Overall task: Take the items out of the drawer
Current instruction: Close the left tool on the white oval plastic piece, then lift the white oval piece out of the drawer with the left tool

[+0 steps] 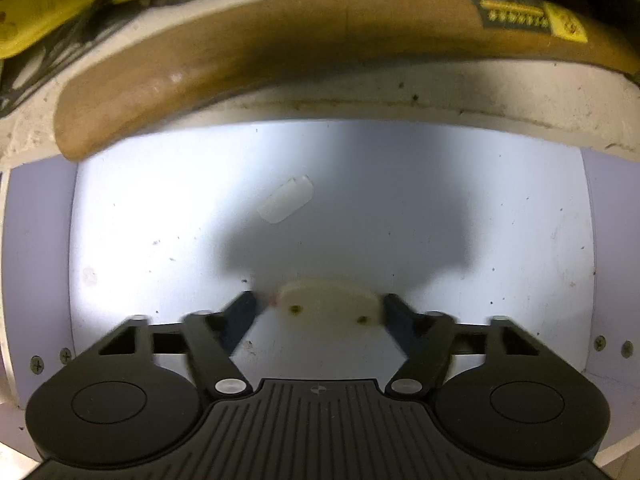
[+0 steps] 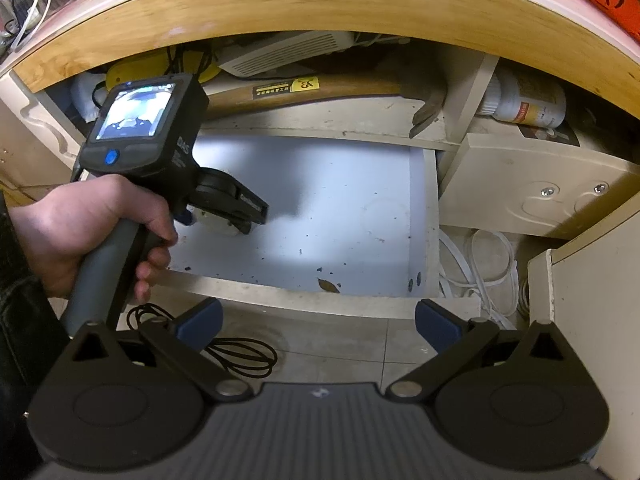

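The open drawer (image 2: pixel 360 216) has a pale, speckled floor, also shown in the left wrist view (image 1: pixel 520 240). My left gripper (image 1: pixel 320 308) is down inside it, its jaws closed against both ends of a small cream oval block (image 1: pixel 329 309) with two small holes. From the right wrist view the left gripper (image 2: pixel 228 216) sits at the drawer's left with the block (image 2: pixel 216 222) between its fingers. A small white plastic piece (image 1: pixel 285 199) lies farther back on the drawer floor. My right gripper (image 2: pixel 318 320) is open and empty, outside the drawer in front.
A wooden-handled hammer (image 2: pixel 320 90) lies on the ledge behind the drawer, seen too in the left wrist view (image 1: pixel 240 60). A white bottle (image 2: pixel 524 100) lies at right. White cables (image 2: pixel 488 264) lie right of the drawer, a black cord (image 2: pixel 240 356) on the tiled floor.
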Available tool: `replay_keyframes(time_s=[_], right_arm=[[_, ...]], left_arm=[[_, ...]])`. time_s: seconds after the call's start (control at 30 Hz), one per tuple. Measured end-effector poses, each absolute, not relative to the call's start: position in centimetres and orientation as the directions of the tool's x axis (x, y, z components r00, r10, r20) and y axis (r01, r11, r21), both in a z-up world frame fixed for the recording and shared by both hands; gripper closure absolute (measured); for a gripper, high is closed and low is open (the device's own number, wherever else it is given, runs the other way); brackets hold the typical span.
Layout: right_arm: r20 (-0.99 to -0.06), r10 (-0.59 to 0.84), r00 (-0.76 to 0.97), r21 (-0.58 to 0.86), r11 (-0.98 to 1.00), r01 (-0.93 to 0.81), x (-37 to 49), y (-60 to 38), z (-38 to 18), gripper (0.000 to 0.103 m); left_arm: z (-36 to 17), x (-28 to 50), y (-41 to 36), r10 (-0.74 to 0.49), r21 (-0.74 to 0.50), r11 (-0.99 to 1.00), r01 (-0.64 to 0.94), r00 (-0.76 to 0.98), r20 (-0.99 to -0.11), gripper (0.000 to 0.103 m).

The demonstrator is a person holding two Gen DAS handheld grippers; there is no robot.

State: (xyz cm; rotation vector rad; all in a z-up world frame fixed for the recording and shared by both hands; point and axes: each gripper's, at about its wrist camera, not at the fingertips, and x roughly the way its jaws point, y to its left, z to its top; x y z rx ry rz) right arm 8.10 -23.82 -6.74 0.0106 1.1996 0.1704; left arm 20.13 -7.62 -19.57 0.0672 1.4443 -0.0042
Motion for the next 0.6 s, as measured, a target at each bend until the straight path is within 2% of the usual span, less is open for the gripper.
replay_keyframes(time_s=[0.6], right_arm=[[-0.929, 0.134, 0.346, 0.094, 0.987, -0.130, 8.1, -23.7, -6.8, 0.000]], left_arm=[[-19.5, 18.5, -7.9, 0.030, 0.036, 0.998, 0.045, 0.130, -0.991, 0.048]])
